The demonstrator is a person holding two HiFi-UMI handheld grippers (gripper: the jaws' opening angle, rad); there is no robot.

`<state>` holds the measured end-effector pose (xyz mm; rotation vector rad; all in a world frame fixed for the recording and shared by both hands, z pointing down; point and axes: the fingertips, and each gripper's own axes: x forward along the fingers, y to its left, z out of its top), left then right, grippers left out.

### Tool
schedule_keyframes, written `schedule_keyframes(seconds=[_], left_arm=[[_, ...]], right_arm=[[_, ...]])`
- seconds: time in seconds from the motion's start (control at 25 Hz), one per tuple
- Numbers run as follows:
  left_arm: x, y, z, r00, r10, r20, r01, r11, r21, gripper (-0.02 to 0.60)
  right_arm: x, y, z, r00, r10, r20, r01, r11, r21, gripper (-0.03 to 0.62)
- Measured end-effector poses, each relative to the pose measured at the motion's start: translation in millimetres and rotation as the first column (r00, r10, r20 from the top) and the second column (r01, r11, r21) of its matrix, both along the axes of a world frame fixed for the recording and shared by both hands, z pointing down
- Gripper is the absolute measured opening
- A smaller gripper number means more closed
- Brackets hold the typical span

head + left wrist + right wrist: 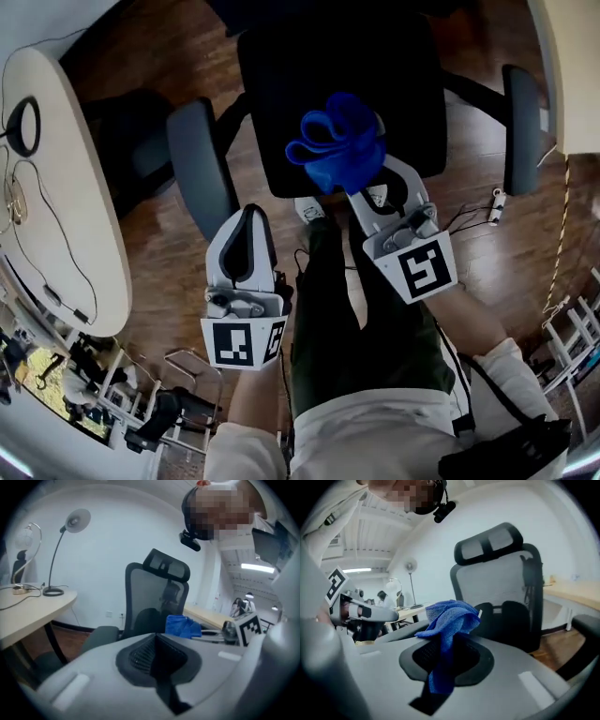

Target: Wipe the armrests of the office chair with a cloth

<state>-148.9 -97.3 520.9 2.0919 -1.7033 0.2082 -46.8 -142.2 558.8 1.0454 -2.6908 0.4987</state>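
Nearest the camera in the head view, the left gripper point(247, 217) sat low and left of centre, its jaws pressed together on nothing; its own view confirmed this. Just right of it and slightly further out, the right gripper point(373, 187) was clenched on the blue cloth point(339, 141), with one fold pinched between the jaws and the rest bunched loosely above them. The cloth hung over the front edge of the seat point(281, 103) and touched neither armrest. The armrest at frame left point(200, 164) lay to the cloth's left, its long axis running up the frame with a slight lean toward upper left. Its near end stood just beside the left gripper's tips. The armrest at frame right point(521, 127) lay well apart near the right edge, its axis also running up the frame. Judgement: the cloth-bearing gripper was somewhat nearer the armrest at frame left, so the next move called for a sideways carry and then a stroke along that long axis. Wiping appeared not yet begun.
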Motion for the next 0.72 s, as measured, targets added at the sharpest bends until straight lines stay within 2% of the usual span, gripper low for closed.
schedule_keyframes(seconds=[0.16,0.32,0.56,0.72], left_arm=[[75,-16,14,0.993,0.112,-0.035,-0.112,0.993,-0.019,-0.002],[118,-29,23,0.975,0.22,-0.027,-0.221,0.975,-0.039,-0.002],[150,-51,30,0.939,0.342,-0.022,-0.343,0.937,-0.067,-0.002],[145,-56,38,0.949,0.314,-0.025,-0.315,0.944,-0.095,-0.002]], right_arm=[[106,-18,28,0.979,0.188,-0.077,-0.186,0.982,0.026,0.067],[188,-32,48,0.923,0.373,-0.096,-0.373,0.928,0.027,0.067],[233,-24,67,0.861,0.494,-0.121,-0.498,0.867,0.006,0.067],[255,-42,136,0.815,0.549,-0.189,-0.56,0.829,-0.008,0.067]])
